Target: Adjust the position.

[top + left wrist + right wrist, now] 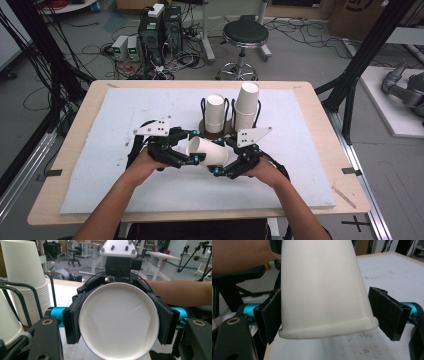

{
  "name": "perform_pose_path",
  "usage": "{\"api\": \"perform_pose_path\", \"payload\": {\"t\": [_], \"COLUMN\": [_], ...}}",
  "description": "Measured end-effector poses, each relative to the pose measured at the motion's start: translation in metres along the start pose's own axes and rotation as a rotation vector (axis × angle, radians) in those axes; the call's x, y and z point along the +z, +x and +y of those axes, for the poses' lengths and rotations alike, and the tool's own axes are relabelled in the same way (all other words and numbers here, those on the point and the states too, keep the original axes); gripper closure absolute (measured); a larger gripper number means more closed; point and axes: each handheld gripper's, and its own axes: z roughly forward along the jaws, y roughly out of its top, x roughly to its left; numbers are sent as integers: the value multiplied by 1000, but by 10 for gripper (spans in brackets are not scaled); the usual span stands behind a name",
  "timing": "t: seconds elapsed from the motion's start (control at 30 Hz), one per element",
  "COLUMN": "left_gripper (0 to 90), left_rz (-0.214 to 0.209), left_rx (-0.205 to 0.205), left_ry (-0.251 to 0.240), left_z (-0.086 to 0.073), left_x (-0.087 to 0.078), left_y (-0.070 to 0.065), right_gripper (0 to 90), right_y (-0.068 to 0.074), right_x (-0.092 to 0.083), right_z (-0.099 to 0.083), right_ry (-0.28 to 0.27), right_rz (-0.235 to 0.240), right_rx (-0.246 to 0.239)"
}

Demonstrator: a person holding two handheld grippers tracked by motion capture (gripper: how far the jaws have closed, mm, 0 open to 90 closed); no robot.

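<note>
Over the pale mat of your surface, the paper cup lies on its side in the air, slung between your two hands near the middle. Your left tool is clamped on it: in the left gripper view its pads press both sides of the cup, whose round end, apparently the base, faces that camera. Your right tool stands open around the rolled lip end; in the right gripper view one pad is clear of the cup wall. That looks like a hand-over, with the left tool carrying the weight. Just beyond, on the far side, the black wire holder keeps two upside-down cup stacks, the shorter left of the taller, probably where this cup belongs.
</note>
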Motion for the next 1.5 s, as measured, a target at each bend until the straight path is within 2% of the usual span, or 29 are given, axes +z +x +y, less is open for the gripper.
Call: {"api": "perform_pose_path", "payload": {"t": [0.07,0.1,0.17,0.3,0.4,0.47,0.53,0.7,0.83,0.93,1.07,1.13,1.23,1.33,1.37,1.43,1.5], "left_gripper": [349,349,351,353,334,254,248,240,256,345,356,354,352,353,353,353,353], "left_rz": [-2,-4,-3,1,5,14,38,40,29,10,6,5,9,4,2,4,0], "left_rx": [-2,-2,-1,-7,-19,-34,-34,-28,-35,-25,-39,-48,-42,-44,-39,-35,-37], "left_ry": [-3,0,4,17,33,35,38,65,74,76,79,70,42,2,-4,-14,-19], "left_z": [0,0,-1,-3,-3,-2,-1,-2,-5,-7,-8,-8,-7,-6,-5,-5,-5], "left_x": [0,0,0,-1,0,1,-1,0,2,3,3,2,-1,-5,-6,-7,-7], "left_y": [0,0,0,0,-1,-1,0,0,1,1,1,2,2,2,2,1,1], "right_gripper": [176,179,246,283,288,299,309,311,321,324,326,279,176,176,176,176,177], "right_y": [1,1,1,1,1,1,0,-1,-1,-1,-1,0,0,1,1,0,-1], "right_x": [2,4,5,3,2,2,1,0,-1,-1,-3,-2,-2,-4,-5,-4,-3], "right_z": [-1,-1,-1,0,-1,-1,-1,0,2,3,4,4,4,5,4,2,1], "right_ry": [-2,-6,-12,0,20,35,60,90,110,119,135,127,82,39,20,-6,-21], "right_rz": [0,5,17,14,20,10,2,1,3,6,14,13,-4,-13,-23,-12,-12], "right_rx": [15,3,-15,-37,-41,-52,-54,-53,-76,-80,-78,-61,-35,-22,-14,9,10]}}
